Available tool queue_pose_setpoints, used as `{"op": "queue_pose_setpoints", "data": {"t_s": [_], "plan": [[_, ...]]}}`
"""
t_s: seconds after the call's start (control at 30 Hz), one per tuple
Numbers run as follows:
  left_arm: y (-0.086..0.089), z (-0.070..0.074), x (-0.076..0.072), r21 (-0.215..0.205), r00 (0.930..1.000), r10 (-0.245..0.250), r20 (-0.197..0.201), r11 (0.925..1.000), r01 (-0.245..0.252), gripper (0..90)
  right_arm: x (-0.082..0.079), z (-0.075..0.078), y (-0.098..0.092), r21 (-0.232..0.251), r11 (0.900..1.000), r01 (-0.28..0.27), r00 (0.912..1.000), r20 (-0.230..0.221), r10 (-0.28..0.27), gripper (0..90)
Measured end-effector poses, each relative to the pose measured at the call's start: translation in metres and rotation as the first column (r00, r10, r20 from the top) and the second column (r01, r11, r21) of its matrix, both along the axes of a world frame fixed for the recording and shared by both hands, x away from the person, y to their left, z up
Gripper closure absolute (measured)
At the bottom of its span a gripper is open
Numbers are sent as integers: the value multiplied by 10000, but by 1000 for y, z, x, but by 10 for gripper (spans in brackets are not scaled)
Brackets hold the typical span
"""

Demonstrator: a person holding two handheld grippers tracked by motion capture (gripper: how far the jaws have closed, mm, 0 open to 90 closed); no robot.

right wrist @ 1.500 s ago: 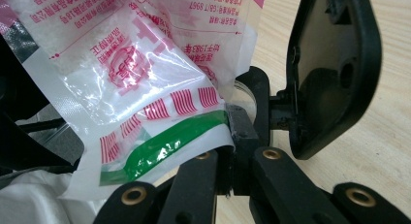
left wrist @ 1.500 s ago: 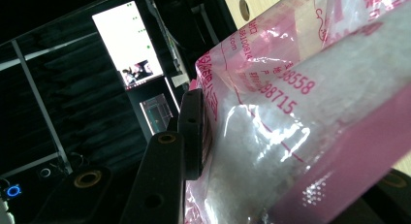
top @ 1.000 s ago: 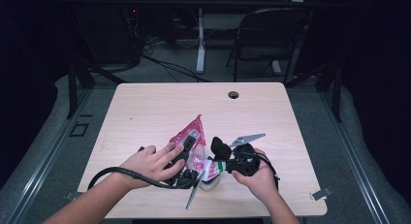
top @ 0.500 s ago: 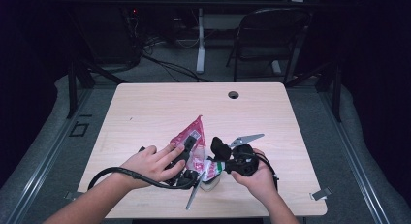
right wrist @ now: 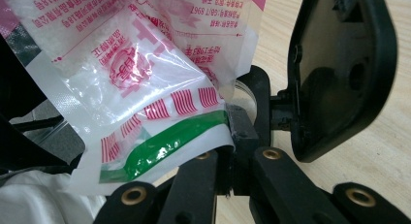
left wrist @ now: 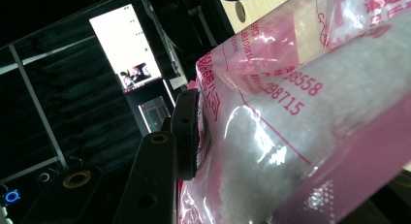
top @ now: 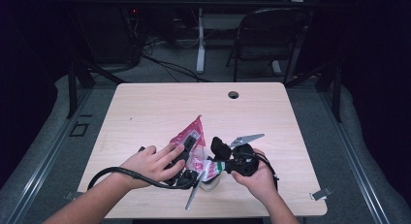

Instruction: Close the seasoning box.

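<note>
Both my hands sit low in the high view, near the bottom centre of the pale wooden surface (top: 145,112), with a pink and clear printed plastic bag of white granules (top: 193,136) between them; its pointed corner reaches up toward the middle of the frame. My left gripper (top: 186,153) lies over the bag's left side, hand on top, black cable looping down and left toward the bottom edge. In the left gripper view the bag (left wrist: 300,122) takes the right and centre of the frame, red printed digits across it, and one black jaw pad rests against the bag's left face at centre left; the other jaw is hidden behind the plastic. These jaws have just been easing apart, the bag between them; whether they press on it I cannot tell. My right gripper (top: 220,161) sits just right of the bag in the high view, its grey three-cornered plate pointing up and right. In the right gripper view the bag's white lower edge (right wrist: 155,151), with a green band and red stripes, runs down into the pressed-together jaws at bottom centre: pinched there, plastic bunched above the pinch. A black rounded part of the other gripper stands at the upper right of that frame. A grey flat strip (top: 193,197) lies on the surface below the bag, angled down toward the bottom edge. A dark round hole (top: 233,94) shows near the surface's far edge.
</note>
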State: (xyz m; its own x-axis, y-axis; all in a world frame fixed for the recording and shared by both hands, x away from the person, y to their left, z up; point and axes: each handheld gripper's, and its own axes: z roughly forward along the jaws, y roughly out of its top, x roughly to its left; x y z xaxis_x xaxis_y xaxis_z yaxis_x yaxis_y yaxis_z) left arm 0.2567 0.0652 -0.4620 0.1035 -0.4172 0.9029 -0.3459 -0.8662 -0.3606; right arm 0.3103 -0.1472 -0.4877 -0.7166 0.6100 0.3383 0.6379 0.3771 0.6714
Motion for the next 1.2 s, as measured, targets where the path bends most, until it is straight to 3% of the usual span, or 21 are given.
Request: {"op": "queue_pose_setpoints", "data": {"t_s": [0.2,0.43,0.6,0.7,0.77,1.2], "plan": [[1,0,0,41,10000,29,57,10000,-29,696,0,0,0,-11,10000,5,10000,-1,-5,900],[3,0,1,-20,9996,226,-167,9997,-226,697,0,0,0,64,10000,37,10000,75,-38,900],[5,-2,2,-176,9997,175,-151,9997,-177,698,0,0,1,66,10000,27,10000,74,-28,900],[8,-3,2,-362,9984,347,-447,9987,-364,699,0,0,1,75,10000,25,10000,61,-25,900],[8,-3,3,-421,9991,316,-300,9986,-328,699,0,0,1,85,10000,10,10000,62,-11,900],[12,-6,3,-782,9976,429,-549,9958,-472,704,0,0,1,35,10000,-12,10000,87,12,900]]}}
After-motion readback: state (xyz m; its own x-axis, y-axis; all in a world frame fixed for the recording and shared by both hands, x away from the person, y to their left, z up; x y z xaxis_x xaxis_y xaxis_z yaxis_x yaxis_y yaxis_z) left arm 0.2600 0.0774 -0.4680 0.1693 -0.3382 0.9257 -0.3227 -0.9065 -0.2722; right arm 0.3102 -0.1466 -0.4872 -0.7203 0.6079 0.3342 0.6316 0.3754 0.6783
